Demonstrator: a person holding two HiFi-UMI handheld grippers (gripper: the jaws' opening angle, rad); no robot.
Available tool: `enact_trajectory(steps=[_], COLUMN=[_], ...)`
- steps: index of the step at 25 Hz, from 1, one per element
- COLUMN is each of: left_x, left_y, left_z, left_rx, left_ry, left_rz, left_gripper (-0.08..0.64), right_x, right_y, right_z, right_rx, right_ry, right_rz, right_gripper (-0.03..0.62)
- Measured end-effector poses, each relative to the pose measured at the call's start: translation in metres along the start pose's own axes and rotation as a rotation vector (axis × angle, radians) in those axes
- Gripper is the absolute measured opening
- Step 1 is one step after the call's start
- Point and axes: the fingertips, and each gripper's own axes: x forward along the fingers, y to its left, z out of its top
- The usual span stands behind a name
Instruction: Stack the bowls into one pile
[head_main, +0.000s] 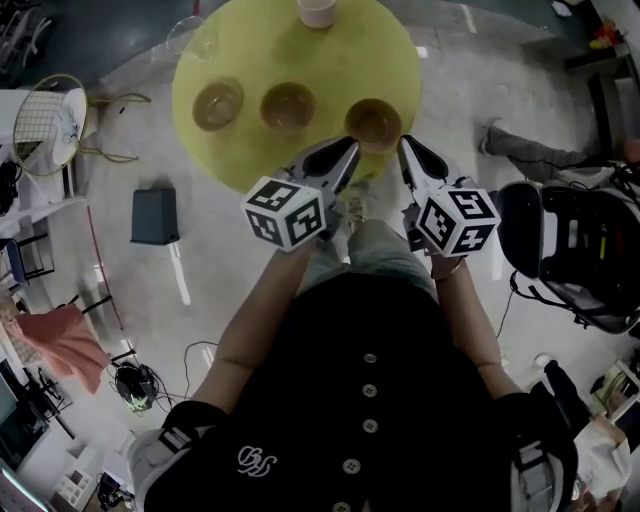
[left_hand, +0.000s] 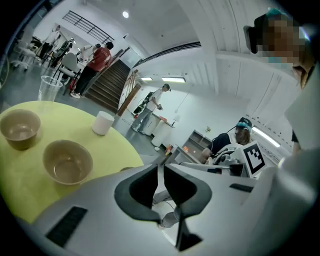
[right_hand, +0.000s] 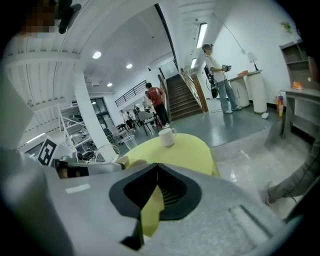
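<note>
Three brown bowls stand apart in a row on the round yellow table (head_main: 400, 60): left bowl (head_main: 218, 104), middle bowl (head_main: 288, 106), right bowl (head_main: 373, 122). My left gripper (head_main: 352, 143) is at the table's near edge, just left of the right bowl, jaws together with nothing in them. My right gripper (head_main: 403, 142) is just right of that bowl, shut and empty. In the left gripper view, two bowls (left_hand: 20, 129) (left_hand: 67, 161) sit left of the closed jaws (left_hand: 160, 166). The right gripper view shows its closed tips (right_hand: 157, 165) in front of the yellow table (right_hand: 190, 150).
A white mug (head_main: 317, 12) (right_hand: 167, 136) stands at the table's far side and a clear plastic cup (head_main: 190, 35) at its far left. On the floor are a grey bin (head_main: 154, 215) at left and a black seat (head_main: 580, 250) at right. People stand in the background.
</note>
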Motion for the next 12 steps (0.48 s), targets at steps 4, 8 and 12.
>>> enact_trajectory(steps=[4, 8, 12], left_x=[0.016, 0.023, 0.024], left_y=[0.018, 0.031, 0.049], left_z=[0.000, -0.011, -0.023], left_rx=[-0.014, -0.014, -0.036], left_ry=[0.011, 0.041, 0.056], left_rz=[0.036, 0.057, 0.090], left_gripper=[0.044, 0.044, 0.046], right_x=[0.019, 0.031, 0.042], right_y=[-0.016, -0.027, -0.031], right_z=[0.001, -0.010, -0.024], right_rx=[0.000, -0.004, 0.005], right_ry=[0.032, 0.075, 0.105], right_rz=[0.003, -0.006, -0.005], right_gripper=[0.005, 0.005, 0.005])
